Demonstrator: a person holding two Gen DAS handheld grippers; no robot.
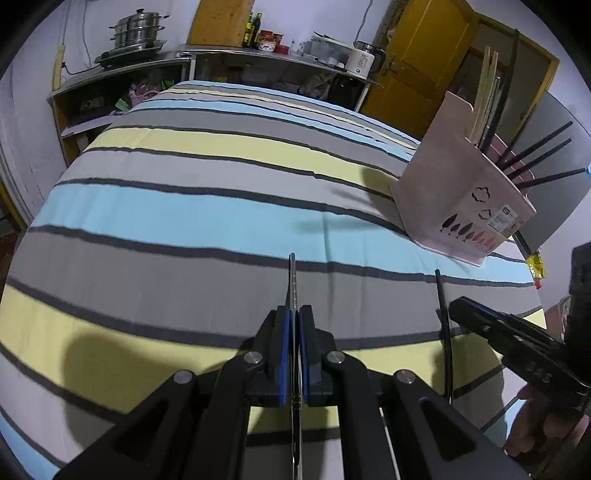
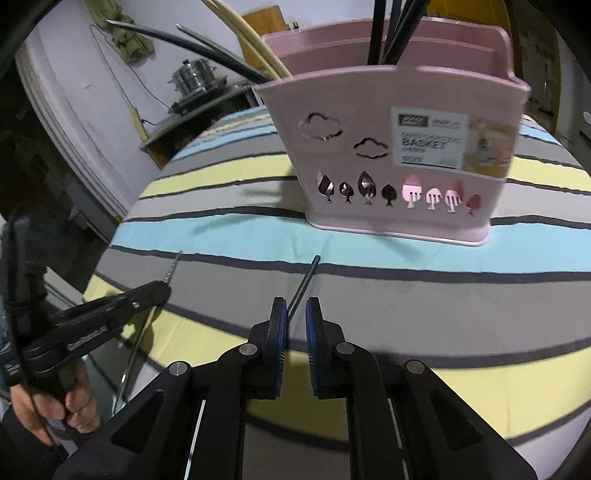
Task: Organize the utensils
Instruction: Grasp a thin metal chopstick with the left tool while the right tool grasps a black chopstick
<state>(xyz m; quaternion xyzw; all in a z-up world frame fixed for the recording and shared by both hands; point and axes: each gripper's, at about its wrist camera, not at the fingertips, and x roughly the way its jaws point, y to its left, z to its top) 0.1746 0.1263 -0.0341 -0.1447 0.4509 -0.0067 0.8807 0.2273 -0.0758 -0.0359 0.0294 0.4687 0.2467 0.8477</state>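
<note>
A pink utensil basket (image 1: 461,192) stands on the striped tablecloth at the right; it fills the upper middle of the right wrist view (image 2: 399,155). Several black and pale wooden chopsticks (image 1: 532,151) stick out of it. My left gripper (image 1: 294,314) is shut on a thin metal chopstick (image 1: 292,280) that points forward above the cloth. My right gripper (image 2: 294,306) has its jaws a little apart around a dark chopstick (image 2: 304,280) that leans toward its left pad; whether it is gripped is unclear. The left gripper shows at the left of the right wrist view (image 2: 162,288).
The striped cloth (image 1: 207,221) covers the whole table. A steel counter (image 1: 221,55) with a steamer pot (image 1: 136,29), bottles and a kettle stands behind. A yellow door (image 1: 424,59) is at the back right. The table's near edge drops off at the left (image 2: 103,295).
</note>
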